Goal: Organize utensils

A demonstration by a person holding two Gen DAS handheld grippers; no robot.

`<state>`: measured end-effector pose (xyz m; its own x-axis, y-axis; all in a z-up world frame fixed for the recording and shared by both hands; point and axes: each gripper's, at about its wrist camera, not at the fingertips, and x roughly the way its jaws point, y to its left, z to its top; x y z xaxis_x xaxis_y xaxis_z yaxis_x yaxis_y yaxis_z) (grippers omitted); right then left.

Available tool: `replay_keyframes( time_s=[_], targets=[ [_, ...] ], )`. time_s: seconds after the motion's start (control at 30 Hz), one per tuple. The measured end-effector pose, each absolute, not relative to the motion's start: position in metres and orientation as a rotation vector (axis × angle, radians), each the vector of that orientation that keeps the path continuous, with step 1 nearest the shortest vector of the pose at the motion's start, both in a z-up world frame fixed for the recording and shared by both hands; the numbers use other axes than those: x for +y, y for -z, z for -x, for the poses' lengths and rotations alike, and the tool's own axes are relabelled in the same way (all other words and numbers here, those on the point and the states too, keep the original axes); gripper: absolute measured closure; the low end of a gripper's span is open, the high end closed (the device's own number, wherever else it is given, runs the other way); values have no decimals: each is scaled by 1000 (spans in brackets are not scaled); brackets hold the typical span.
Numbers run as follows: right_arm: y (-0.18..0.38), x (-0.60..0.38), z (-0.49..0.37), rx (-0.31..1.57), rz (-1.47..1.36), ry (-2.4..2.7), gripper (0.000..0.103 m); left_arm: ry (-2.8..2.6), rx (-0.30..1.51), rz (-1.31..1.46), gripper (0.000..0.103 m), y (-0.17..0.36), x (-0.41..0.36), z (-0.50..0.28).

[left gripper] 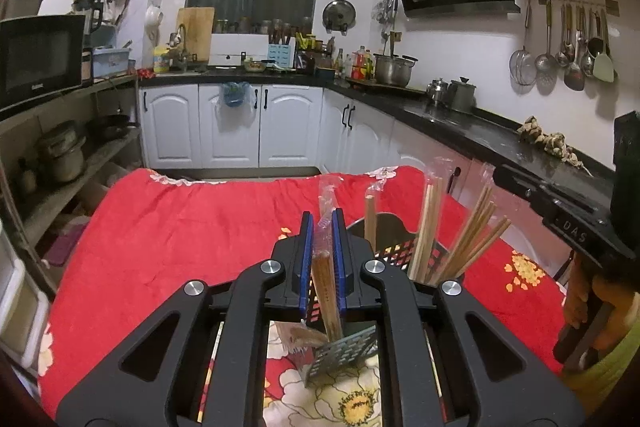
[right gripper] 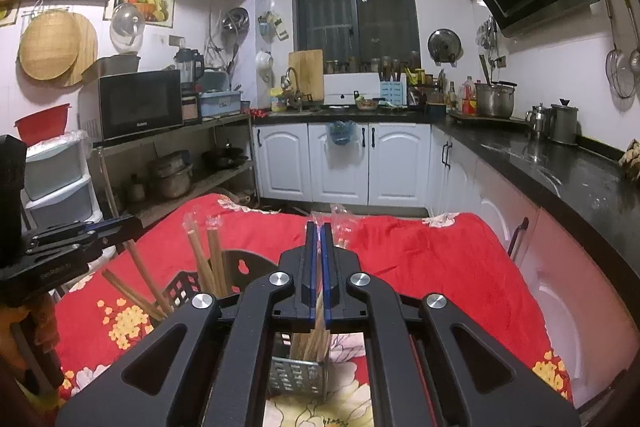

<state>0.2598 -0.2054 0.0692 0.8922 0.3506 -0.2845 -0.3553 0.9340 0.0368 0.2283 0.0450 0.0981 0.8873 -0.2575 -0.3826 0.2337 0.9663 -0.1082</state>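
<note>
My left gripper (left gripper: 322, 223) is shut on a plastic-wrapped pair of wooden chopsticks (left gripper: 325, 283). The pair stands upright, its lower ends in a tilted perforated metal holder (left gripper: 344, 355). To its right a dark basket holder (left gripper: 400, 255) carries several more wrapped chopsticks (left gripper: 472, 235). My right gripper (right gripper: 319, 231) is shut on another wrapped pair (right gripper: 319, 301), whose lower ends sit among other chopsticks in a perforated metal holder (right gripper: 300, 375). The dark basket (right gripper: 180, 287) lies to its left. Whether the metal parts and the basket are one rack I cannot tell.
A red floral cloth (left gripper: 180, 227) covers the table under the holders. A black kitchen counter (right gripper: 560, 179) with white cabinets runs along the right. On the left is a shelf with a microwave (right gripper: 140, 105) and pots. A hand (left gripper: 580, 303) grips the right tool's handle.
</note>
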Motion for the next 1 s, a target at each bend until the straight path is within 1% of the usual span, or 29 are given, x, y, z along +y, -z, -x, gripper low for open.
replay_keyframes(
  time_s=[0.03, 0.07, 0.13, 0.17, 0.2, 0.23, 0.33, 0.37, 0.43, 0.5, 0.57, 0.63, 0.67, 0.7, 0.73, 0.77, 0.93, 1.0],
  targets=[
    [-69, -206, -259, 294, 13, -364, 89, 255, 407, 61, 97, -98, 46, -228],
    [-68, -208, -259, 296, 10, -364, 87, 254, 406, 63, 96, -98, 46, -228],
    [-68, -209, -257, 296, 8, -362, 86, 256, 411, 70, 92, -97, 48, -227],
    [-68, -210, -257, 296, 8, -360, 85, 255, 417, 71, 86, -97, 48, -227],
    [-68, -211, -255, 297, 5, -361, 80, 255, 422, 73, 79, -97, 49, -227],
    [-68, -212, -254, 297, 1, -360, 76, 257, 425, 77, 77, -97, 49, -226],
    [-67, -217, -250, 297, -4, -351, 72, 252, 425, 82, 62, -96, 50, -224],
    [-67, -220, -249, 300, -7, -349, 69, 248, 424, 88, 57, -97, 52, -223],
    [-67, -224, -247, 302, -14, -346, 63, 244, 422, 102, 53, -99, 55, -221],
    [-68, -226, -244, 300, -13, -344, 61, 236, 418, 110, 41, -101, 58, -219],
    [-69, -228, -241, 298, -11, -341, 60, 227, 409, 117, 36, -104, 62, -215],
    [-70, -230, -238, 296, -15, -343, 55, 219, 397, 121, 28, -108, 65, -211],
    [-71, -230, -237, 296, -15, -342, 54, 212, 388, 124, 22, -111, 67, -208],
    [-71, -231, -235, 297, -14, -341, 53, 210, 383, 126, 18, -112, 67, -206],
    [-71, -231, -234, 299, -14, -343, 50, 206, 374, 132, 16, -115, 69, -203],
    [-71, -232, -233, 298, -14, -344, 48, 202, 370, 136, 11, -116, 71, -201],
    [-70, -235, -222, 301, -14, -340, 41, 204, 362, 147, 10, -120, 71, -191],
    [-70, -236, -218, 301, -13, -344, 39, 209, 363, 148, 10, -119, 70, -187]
  ],
)
